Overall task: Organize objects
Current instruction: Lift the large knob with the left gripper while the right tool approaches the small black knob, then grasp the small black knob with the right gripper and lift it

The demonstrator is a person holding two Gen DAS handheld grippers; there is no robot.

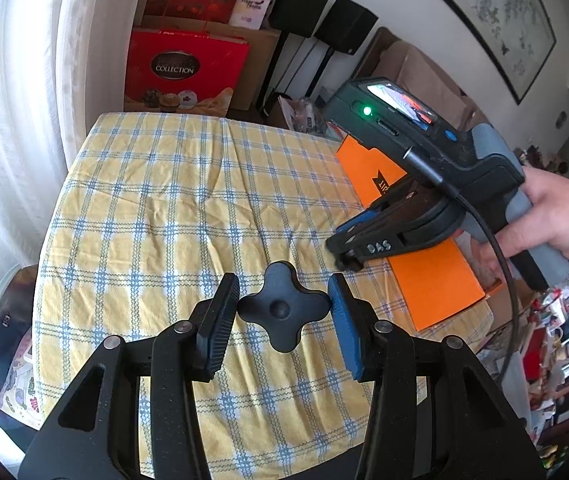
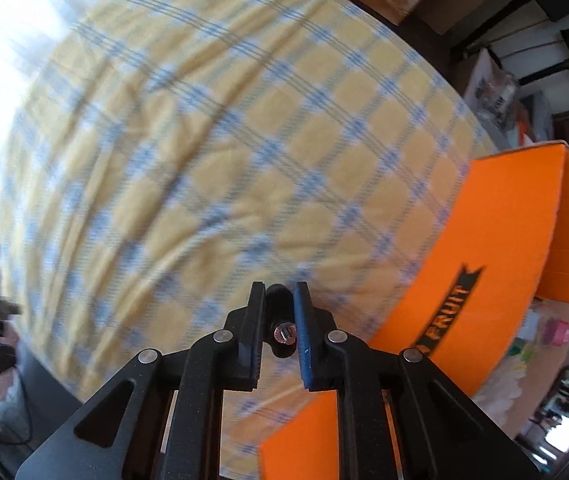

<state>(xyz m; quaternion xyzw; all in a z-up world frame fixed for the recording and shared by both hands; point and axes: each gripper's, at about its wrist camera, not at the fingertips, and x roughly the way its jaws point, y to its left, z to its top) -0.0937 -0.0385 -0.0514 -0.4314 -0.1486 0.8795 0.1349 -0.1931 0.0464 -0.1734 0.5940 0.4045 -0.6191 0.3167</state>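
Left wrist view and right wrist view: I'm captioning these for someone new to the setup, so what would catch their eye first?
First the yellow-and-blue checked cloth that fills the middle of both views, then the bright orange box lying at its right edge. Next, the left hand-held gripper clamps a black four-lobed knob, while the right hand-held gripper pinches a small black knob with a metal screw.
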